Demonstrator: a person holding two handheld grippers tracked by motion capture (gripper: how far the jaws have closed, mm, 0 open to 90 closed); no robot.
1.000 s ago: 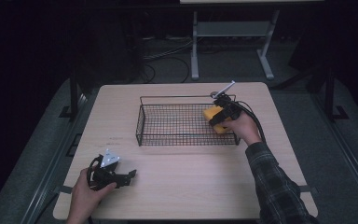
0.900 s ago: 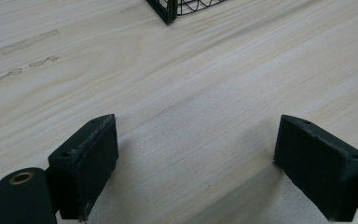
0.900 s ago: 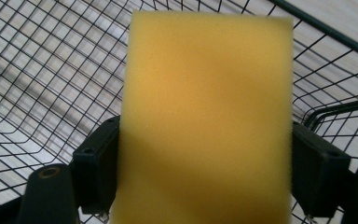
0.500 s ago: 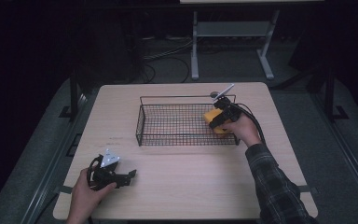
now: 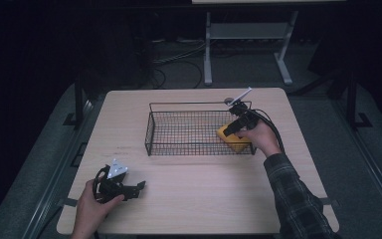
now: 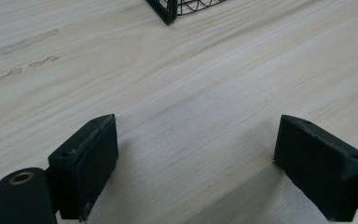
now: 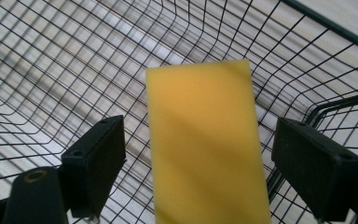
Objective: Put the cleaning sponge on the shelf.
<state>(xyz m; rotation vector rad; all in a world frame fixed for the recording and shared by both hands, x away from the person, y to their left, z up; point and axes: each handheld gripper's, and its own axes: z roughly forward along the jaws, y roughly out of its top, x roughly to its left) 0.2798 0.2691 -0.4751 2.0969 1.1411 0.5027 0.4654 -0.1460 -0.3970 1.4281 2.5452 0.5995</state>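
At a light wood table point(image 5: 194, 204), a person's right gripper point(image 5: 235, 125) reaches into the right end of a black wire basket point(image 5: 179, 133), jaws spread w/ a yellow sponge point(image 5: 233, 140) between them. In the right gripper view the sponge point(image 7: 207, 140) lies on the basket's mesh floor, a clear gap on each side btwn it and the black pads, so the tool is released, not clamping; its jaws have just been opening. The sponge sits just inside the basket's right-hand corner. The left gripper point(image 5: 122, 186) rests near the table's front-left edge, well apart from the basket, jaws wide open over bare wood point(image 6: 186, 93), gripping nothing.
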